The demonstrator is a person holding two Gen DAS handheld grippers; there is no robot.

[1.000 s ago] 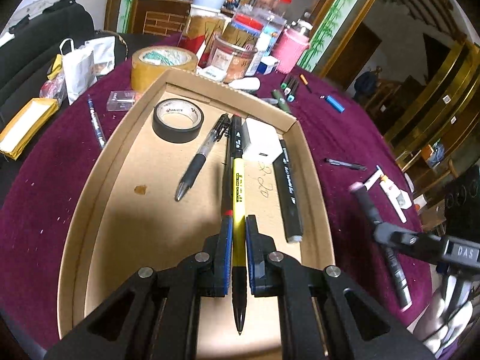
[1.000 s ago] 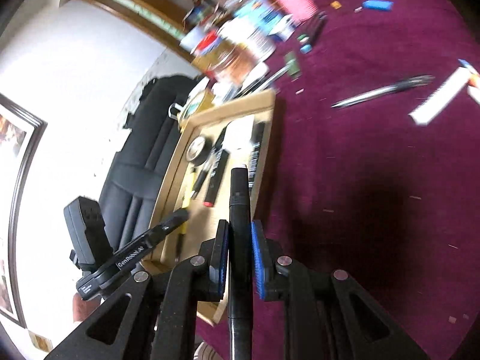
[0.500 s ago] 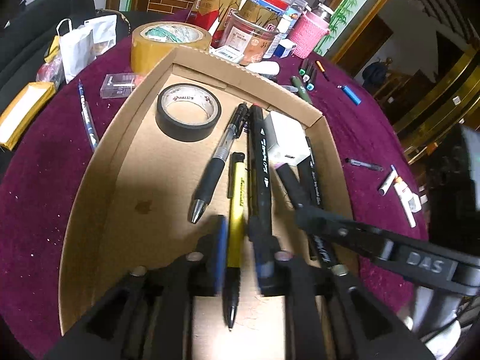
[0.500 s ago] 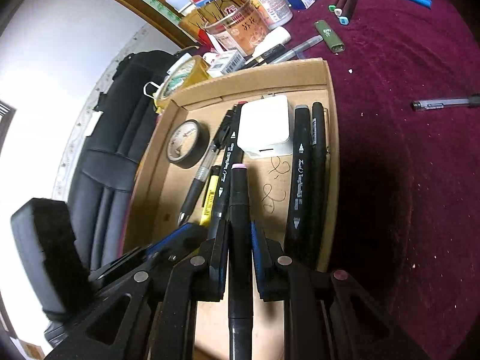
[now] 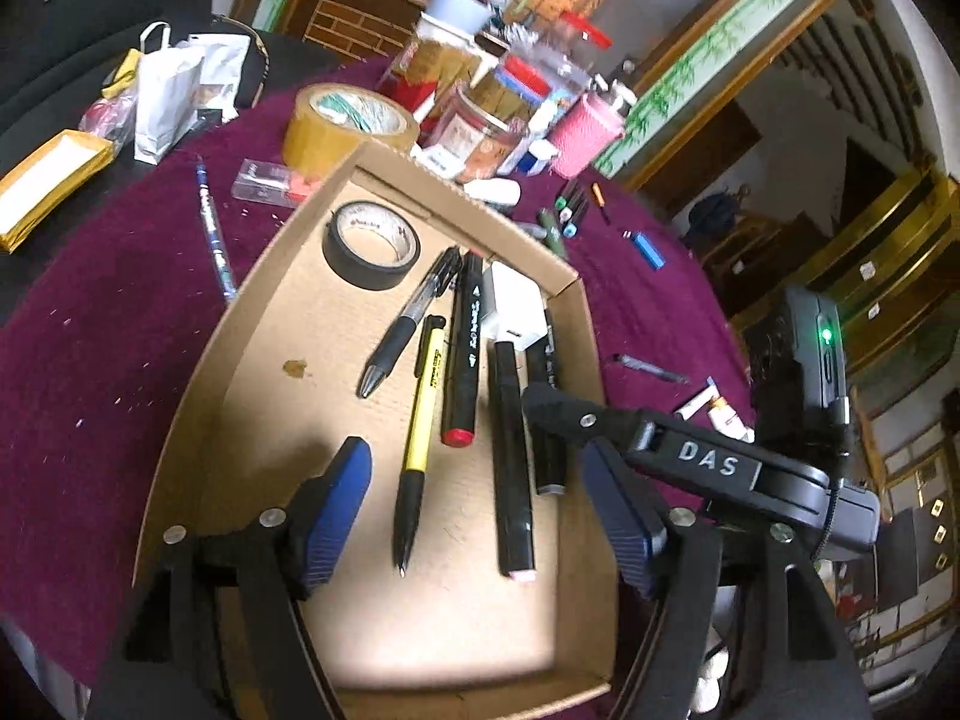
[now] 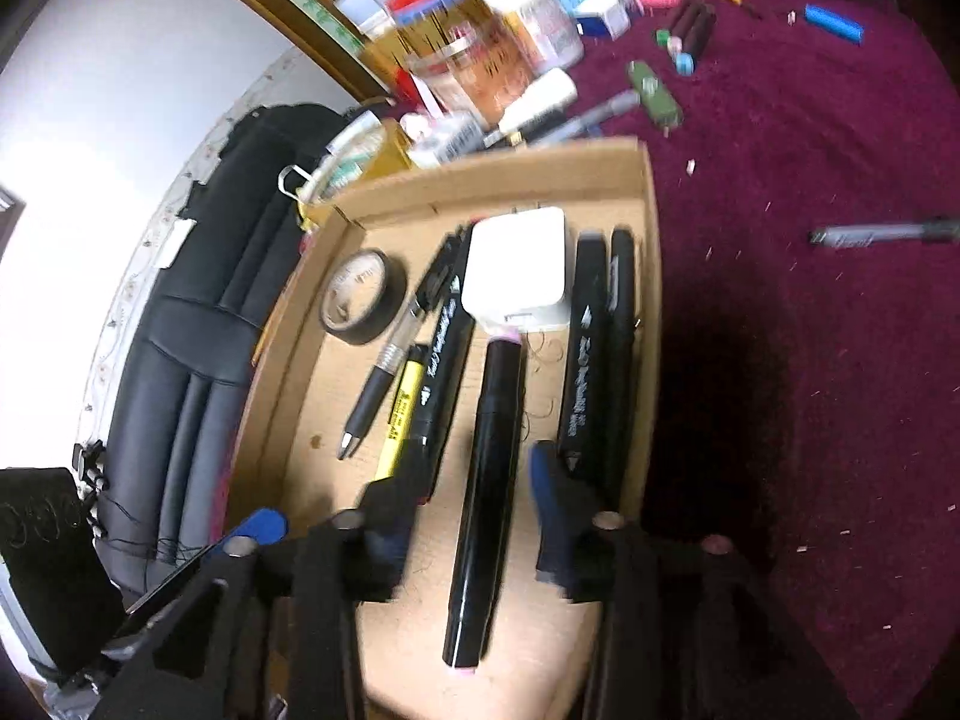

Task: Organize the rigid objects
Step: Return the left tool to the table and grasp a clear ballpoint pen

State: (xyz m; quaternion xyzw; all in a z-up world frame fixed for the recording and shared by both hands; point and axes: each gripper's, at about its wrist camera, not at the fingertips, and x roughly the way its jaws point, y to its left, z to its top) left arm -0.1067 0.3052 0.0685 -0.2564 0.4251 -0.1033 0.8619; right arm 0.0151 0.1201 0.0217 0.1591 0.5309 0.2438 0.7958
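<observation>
A shallow cardboard box (image 5: pixel 252 324) on the maroon cloth holds a black tape roll (image 5: pixel 371 245), a white cube charger (image 5: pixel 513 306), a black ballpoint (image 5: pixel 408 330), a red-tipped marker (image 5: pixel 465 348) and more black markers. My left gripper (image 5: pixel 474 468) hovers over the box, jaws opening. The yellow pen (image 5: pixel 423 414) lies free on the box floor between them. My right gripper (image 6: pixel 468 480) is also opening. The pink-ended black marker (image 6: pixel 489 456) rests on the cardboard between its pads, untouched. One of the right gripper's fingers (image 5: pixel 558 411) crosses the left wrist view.
Loose on the cloth lie a grey pen (image 6: pixel 882 234), a blue lighter (image 5: pixel 648 240), a blue pen (image 5: pixel 213 228) and several markers (image 5: pixel 567 210). A brown tape roll (image 5: pixel 348 120), jars and a pink cup (image 5: pixel 585 132) crowd the far edge. A black chair (image 6: pixel 198 360) stands beside the table.
The right gripper carried the black marker over the box and let go of it there. The left gripper released the yellow pen. Both sets of jaws have spread apart.
</observation>
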